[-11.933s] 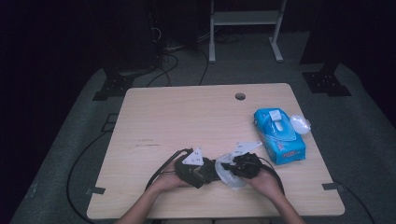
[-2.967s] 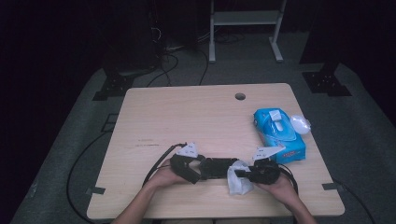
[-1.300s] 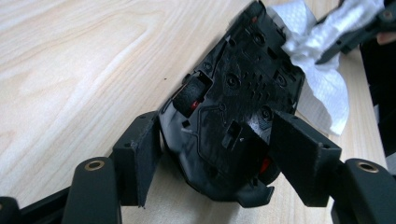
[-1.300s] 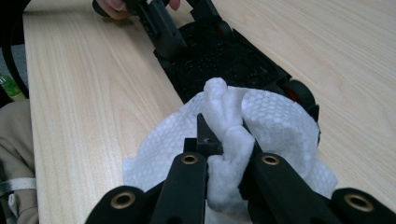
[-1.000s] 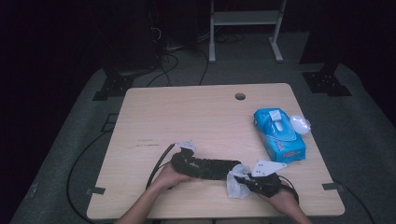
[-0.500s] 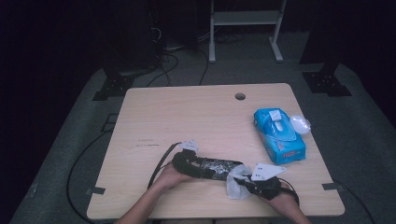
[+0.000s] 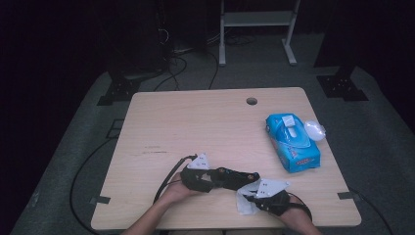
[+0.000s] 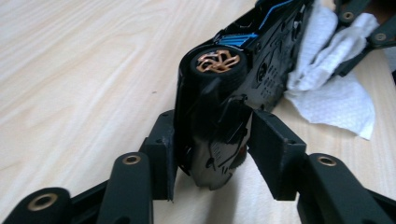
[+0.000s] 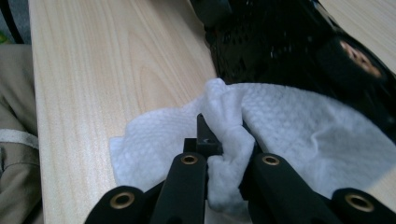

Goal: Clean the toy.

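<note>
A black toy car [image 7: 242, 177] with gold-rimmed wheels lies low over the table's near edge. My left gripper [image 7: 218, 178] holds one end of it. In the left gripper view the jaws have just been closing, and the pads of the left gripper [image 8: 210, 140] press on both sides of the car [image 8: 219, 93]. My right gripper [image 7: 254, 193] is shut on a crumpled white wipe [image 7: 244, 200]. In the right gripper view the wipe [image 9: 289, 126] is bunched in the right gripper [image 9: 224, 140] and rests against the car [image 9: 280, 46].
A blue pack of wipes [image 7: 292, 142] lies at the table's right side with a small white object [image 7: 314, 129] beside it. The wooden table [image 7: 195, 127] has a cable hole [image 7: 251, 101] at the back. The left gripper's cable [image 7: 169, 178] loops near the front.
The left gripper has shifted slightly with the car. The right gripper and the wipe have edged a little leftward along the car's end.
</note>
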Demonstrator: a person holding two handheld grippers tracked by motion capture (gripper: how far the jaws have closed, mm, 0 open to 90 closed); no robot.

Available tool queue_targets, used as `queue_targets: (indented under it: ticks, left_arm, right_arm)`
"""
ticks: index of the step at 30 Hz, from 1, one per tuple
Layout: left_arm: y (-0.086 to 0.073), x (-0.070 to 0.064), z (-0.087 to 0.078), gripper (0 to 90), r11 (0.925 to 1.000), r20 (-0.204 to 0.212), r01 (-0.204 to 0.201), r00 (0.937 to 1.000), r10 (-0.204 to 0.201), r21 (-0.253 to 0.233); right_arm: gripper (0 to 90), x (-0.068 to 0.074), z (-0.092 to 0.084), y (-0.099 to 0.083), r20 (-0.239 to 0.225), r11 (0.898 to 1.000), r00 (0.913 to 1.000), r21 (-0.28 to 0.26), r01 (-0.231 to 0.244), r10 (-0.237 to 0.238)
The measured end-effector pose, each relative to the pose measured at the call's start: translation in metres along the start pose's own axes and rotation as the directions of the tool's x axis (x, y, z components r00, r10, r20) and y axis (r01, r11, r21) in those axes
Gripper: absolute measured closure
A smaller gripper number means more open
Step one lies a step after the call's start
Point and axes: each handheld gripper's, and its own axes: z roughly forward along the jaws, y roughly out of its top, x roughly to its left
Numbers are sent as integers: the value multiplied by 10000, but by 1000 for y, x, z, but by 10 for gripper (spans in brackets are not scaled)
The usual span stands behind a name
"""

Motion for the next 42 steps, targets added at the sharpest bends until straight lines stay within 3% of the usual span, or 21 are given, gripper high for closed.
queue_targets:
  ticks: [6, 10, 14, 19, 22, 27, 30, 32, 35, 37, 40, 42]
  left_arm:
    - [-1, -3, 0, 604, 9986, 22, -519, 9986, 519, -101]
    - [0, -6, 0, 629, 9963, 41, -856, 9963, 857, -77]
    - [0, -7, -1, 628, 9956, 108, -905, 9958, 908, -237]
    - [3, -7, 2, 572, 9942, 178, -1013, 9946, 1019, -348]
    - [5, -8, 5, 598, 9927, 145, -1147, 9932, 1153, -363]
    - [5, -10, 4, 684, 9881, -71, -1523, 9883, 1522, -225]
    - [4, -7, 1, 701, 9904, -282, -1342, 9907, 1333, -327]
    - [3, -5, -1, 702, 9908, -394, -1305, 9908, 1291, -359]
    - [1, -4, -3, 706, 9903, -468, -1341, 9901, 1324, -364]
    - [1, -3, -4, 707, 9905, -465, -1325, 9903, 1307, -365]
    - [0, -1, -4, 707, 9911, -439, -1273, 9911, 1255, -403]
    - [0, -1, -4, 706, 9915, -392, -1231, 9918, 1215, -410]
  right_arm:
    - [855, -4, -5, -1, -39, 9992, 9993, -152, -375, 374]
    - [854, -6, -13, 6, -51, 9966, 9987, -651, -513, 511]
    - [854, -6, -21, 14, -333, 9877, 9952, -1243, -951, 916]
    - [854, -6, -28, 32, -337, 9787, 9923, -1644, -1229, 1190]
    - [850, -9, -25, 48, -207, 9769, 9900, -1608, -1407, 1392]
    - [848, -9, -4, 75, 287, 9856, 9906, -1079, -1299, 1336]
    - [847, -11, 9, 87, 357, 9851, 9887, -972, -1419, 1459]
    - [847, -15, 17, 90, 610, 9879, 9874, -620, -1421, 1459]
    - [843, -24, 21, 87, 452, 9801, 9804, -606, -1889, 1918]
    - [844, -28, 17, 85, 767, 9801, 9777, -509, -1918, 1953]
    - [845, -40, 9, 74, 1078, 9691, 9632, -446, -2428, 2463]
    - [845, -44, 6, 71, 984, 9556, 9510, -607, -2884, 2932]
